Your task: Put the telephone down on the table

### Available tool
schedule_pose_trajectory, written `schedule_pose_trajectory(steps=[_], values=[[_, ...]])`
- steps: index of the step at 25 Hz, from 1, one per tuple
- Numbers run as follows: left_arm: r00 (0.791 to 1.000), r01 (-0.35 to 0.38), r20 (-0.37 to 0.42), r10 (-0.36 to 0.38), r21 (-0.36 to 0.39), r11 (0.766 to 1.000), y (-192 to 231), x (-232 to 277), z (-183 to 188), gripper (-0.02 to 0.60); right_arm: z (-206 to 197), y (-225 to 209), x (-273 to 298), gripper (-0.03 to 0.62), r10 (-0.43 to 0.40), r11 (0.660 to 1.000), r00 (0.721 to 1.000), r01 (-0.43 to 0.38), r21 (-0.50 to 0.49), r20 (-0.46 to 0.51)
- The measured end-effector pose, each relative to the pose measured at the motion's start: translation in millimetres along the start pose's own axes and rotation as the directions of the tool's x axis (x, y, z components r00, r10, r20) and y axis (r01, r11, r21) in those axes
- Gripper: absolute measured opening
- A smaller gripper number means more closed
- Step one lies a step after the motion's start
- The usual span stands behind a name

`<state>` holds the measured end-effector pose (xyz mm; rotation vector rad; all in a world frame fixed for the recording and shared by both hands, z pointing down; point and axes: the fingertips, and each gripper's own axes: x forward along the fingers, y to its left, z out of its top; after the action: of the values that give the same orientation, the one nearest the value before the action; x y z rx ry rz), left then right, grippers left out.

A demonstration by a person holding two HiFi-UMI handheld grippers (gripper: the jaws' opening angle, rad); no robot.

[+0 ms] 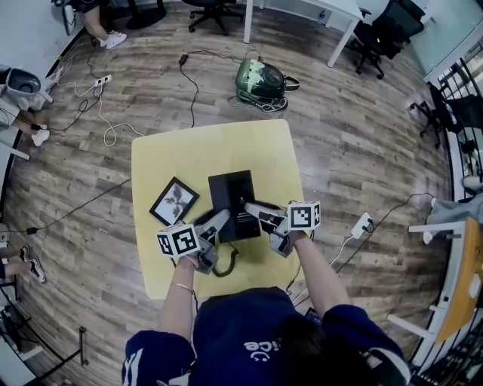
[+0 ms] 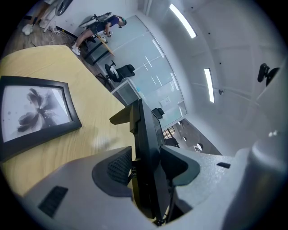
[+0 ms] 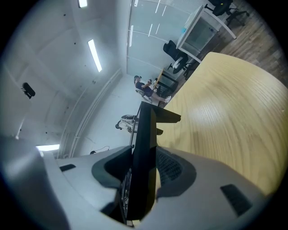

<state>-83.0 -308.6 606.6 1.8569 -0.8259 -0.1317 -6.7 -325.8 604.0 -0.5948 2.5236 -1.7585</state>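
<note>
A black telephone (image 1: 232, 197) is over the middle of the yellow table (image 1: 173, 151), with both grippers holding its near end. My left gripper (image 1: 219, 222) is shut on its left edge, my right gripper (image 1: 253, 209) on its right edge. In the left gripper view the telephone (image 2: 146, 148) stands edge-on, pinched between the jaws of the left gripper (image 2: 146, 168). The right gripper view shows the same edge-on telephone (image 3: 145, 134) clamped in the right gripper (image 3: 141, 173). A dark coiled cord (image 1: 225, 265) hangs at the near end. Whether the far end touches the table I cannot tell.
A black picture frame (image 1: 174, 200) lies on the table left of the telephone, also seen in the left gripper view as the picture frame (image 2: 36, 112). On the wood floor beyond are a green bag (image 1: 260, 79), loose cables, office chairs and a white desk (image 1: 317, 11). A power strip (image 1: 362, 225) lies at right.
</note>
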Motion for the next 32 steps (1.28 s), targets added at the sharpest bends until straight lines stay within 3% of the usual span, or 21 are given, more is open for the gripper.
schedule_pose_trajectory(steps=[16, 32], values=[[0.999, -0.022, 0.040, 0.023, -0.029, 0.999, 29, 23, 11, 0.198, 14, -35, 15, 0.179, -0.036, 0.999, 0.999, 0.035, 0.029, 0.017], [0.998, -0.051, -0.034, 0.050, -0.024, 0.998, 47, 35, -9, 0.199, 12, -51, 14, 0.193, -0.121, 0.991, 0.993, 0.121, -0.049, 0.015]])
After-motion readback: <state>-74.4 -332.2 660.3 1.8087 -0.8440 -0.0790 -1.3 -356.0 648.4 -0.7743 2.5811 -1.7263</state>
